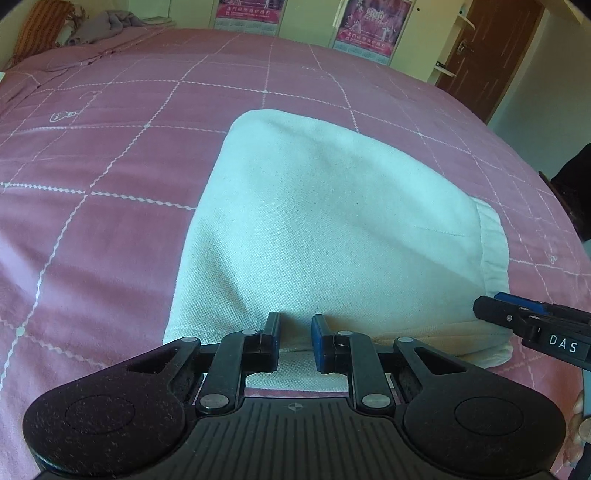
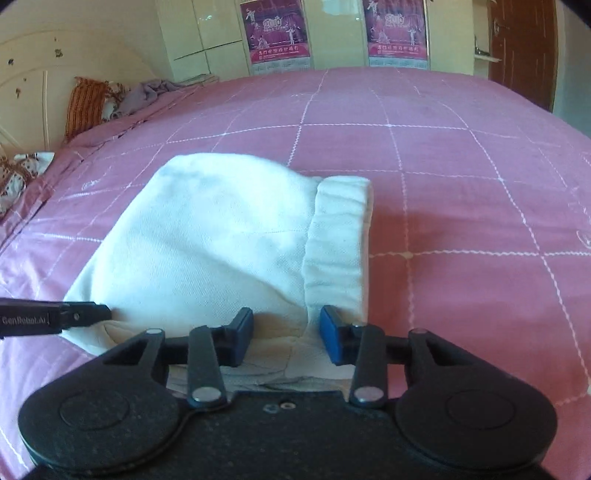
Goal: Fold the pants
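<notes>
From the left wrist, the left gripper (image 1: pixel 294 341) has its fingers nearly closed over the near edge of the white pants (image 1: pixel 325 229) folded on the pink bed (image 1: pixel 110 147), while from the right wrist the right gripper (image 2: pixel 286 338) stands part-open astride the near waistband end, apparently gripping nothing, so the last fold looks to be settling and both should let go.

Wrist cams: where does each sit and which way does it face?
Left wrist: on the left claw, angled down over the white pants on the pink bed; right claw enters at right.
Right wrist: on the right claw, same direction; left claw enters at left.
Shared: pants, bed, posters, door.
</notes>
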A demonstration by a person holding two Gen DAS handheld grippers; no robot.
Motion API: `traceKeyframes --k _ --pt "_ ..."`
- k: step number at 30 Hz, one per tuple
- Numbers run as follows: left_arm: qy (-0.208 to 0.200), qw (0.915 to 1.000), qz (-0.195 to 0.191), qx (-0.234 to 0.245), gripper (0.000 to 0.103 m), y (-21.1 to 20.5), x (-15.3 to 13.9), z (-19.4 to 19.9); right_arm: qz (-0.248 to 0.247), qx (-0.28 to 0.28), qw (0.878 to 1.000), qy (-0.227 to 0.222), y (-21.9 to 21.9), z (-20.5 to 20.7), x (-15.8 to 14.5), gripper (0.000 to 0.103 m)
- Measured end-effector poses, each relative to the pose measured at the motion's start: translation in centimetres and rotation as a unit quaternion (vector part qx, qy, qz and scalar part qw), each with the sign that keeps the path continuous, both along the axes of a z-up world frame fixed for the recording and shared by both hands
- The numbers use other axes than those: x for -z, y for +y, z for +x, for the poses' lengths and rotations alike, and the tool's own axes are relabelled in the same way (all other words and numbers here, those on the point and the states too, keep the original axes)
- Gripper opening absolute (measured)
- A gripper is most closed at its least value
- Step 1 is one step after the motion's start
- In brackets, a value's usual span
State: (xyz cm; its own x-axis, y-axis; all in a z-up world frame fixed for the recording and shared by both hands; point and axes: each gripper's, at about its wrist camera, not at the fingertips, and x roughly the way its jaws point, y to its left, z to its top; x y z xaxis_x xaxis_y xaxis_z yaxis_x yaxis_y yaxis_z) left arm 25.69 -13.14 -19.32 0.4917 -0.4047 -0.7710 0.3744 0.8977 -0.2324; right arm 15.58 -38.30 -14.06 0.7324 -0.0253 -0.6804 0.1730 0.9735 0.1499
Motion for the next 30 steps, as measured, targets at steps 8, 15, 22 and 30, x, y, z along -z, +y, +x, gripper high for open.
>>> traceKeyframes --k 8,15,22,30 --pt "-0.023 0.9996 -0.012 0.009 0.019 -0.6 -3.1 0.6 0.000 -0.001 1.000 -0.019 1.2 -0.2 -2.3 0.044" --pt "-0.020 0.9994 0.021 0.017 0.019 -4.1 -3.0 5.5 -0.055 -0.012 0.998 -0.024 1.4 5.2 -4.4 0.043" --pt "0.011 0.9993 0.029 0.018 0.018 -5.3 0.1 8.2 -0.094 -0.011 0.994 0.053 0.1 9.6 0.4 0.047" --pt "-0.025 0.9992 0.028 0.012 0.019 -6.1 -1.7 8.7 -0.073 -0.010 0.997 0.005 -0.4 9.3 -1.7 0.048"
